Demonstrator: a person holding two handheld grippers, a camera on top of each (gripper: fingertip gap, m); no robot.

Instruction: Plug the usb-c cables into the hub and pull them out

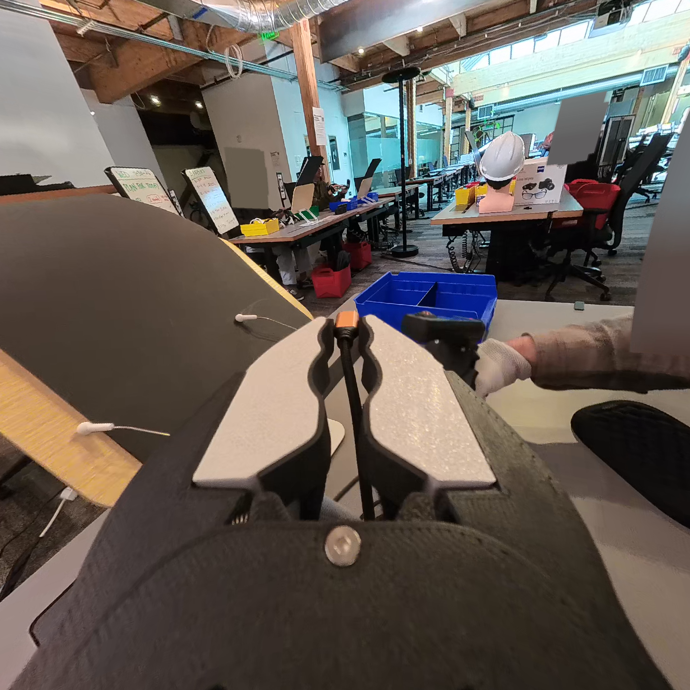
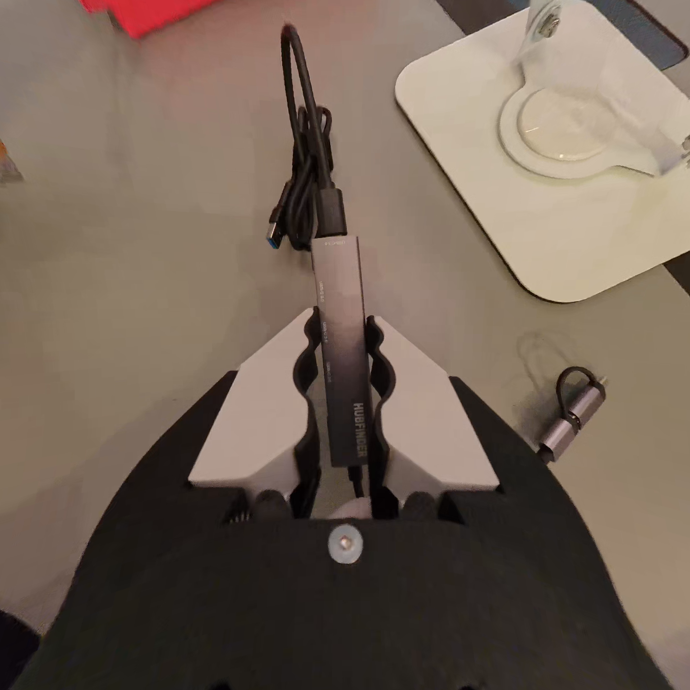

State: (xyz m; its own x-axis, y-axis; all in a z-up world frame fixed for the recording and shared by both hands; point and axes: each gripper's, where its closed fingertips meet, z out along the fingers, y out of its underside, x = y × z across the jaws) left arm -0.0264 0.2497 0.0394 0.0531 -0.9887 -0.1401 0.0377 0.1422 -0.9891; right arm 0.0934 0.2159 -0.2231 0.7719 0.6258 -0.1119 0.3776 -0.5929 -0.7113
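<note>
My left hand-held gripper (image 1: 346,328) is pinching the orange-tipped black braided cable (image 1: 347,326); my right hand-held gripper (image 2: 342,321) is clamping the slim grey metal hub (image 2: 341,336) above the table (image 2: 149,261). Next, I'm judging, comes aligning plug with port.

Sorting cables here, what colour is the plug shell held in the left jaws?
Orange plug shell, clearest in the left wrist view.

Bright daylit room — fisheye-bent edges; right view dim, blurred.
</note>
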